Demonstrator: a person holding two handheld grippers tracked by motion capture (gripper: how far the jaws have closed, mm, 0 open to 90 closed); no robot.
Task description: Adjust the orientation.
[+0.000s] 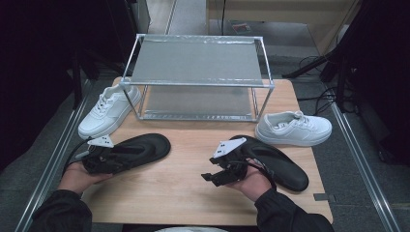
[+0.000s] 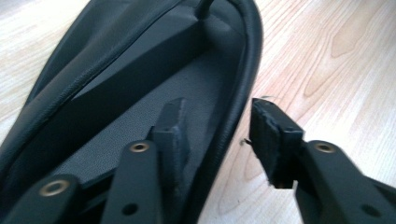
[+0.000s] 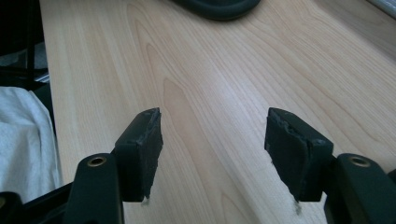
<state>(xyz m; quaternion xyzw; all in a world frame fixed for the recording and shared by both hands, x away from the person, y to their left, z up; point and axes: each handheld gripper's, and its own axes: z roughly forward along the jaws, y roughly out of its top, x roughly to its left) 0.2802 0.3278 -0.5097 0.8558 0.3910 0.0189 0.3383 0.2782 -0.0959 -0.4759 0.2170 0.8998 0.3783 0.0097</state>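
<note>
Two black slippers lie on the wooden table (image 1: 188,164). The left slipper (image 1: 140,147) points up and to the right. My left gripper (image 1: 123,157) is at its heel end. In the left gripper view the left gripper (image 2: 219,116) straddles the slipper's (image 2: 140,70) raised side rim: one pad rests over the grey insole, the other hangs outside over the wood. Gaps show on both sides of the rim, so the gripper is open. The right slipper (image 1: 280,166) lies behind my right gripper (image 1: 211,178). That right gripper (image 3: 214,123) is open over bare wood with nothing between its pads.
A white sneaker (image 1: 106,111) sits at the table's back left, another white sneaker (image 1: 294,128) at the right. A two-tier metal rack (image 1: 196,63) stands at the back centre. The toe of a black slipper (image 3: 217,5) shows far ahead in the right gripper view.
</note>
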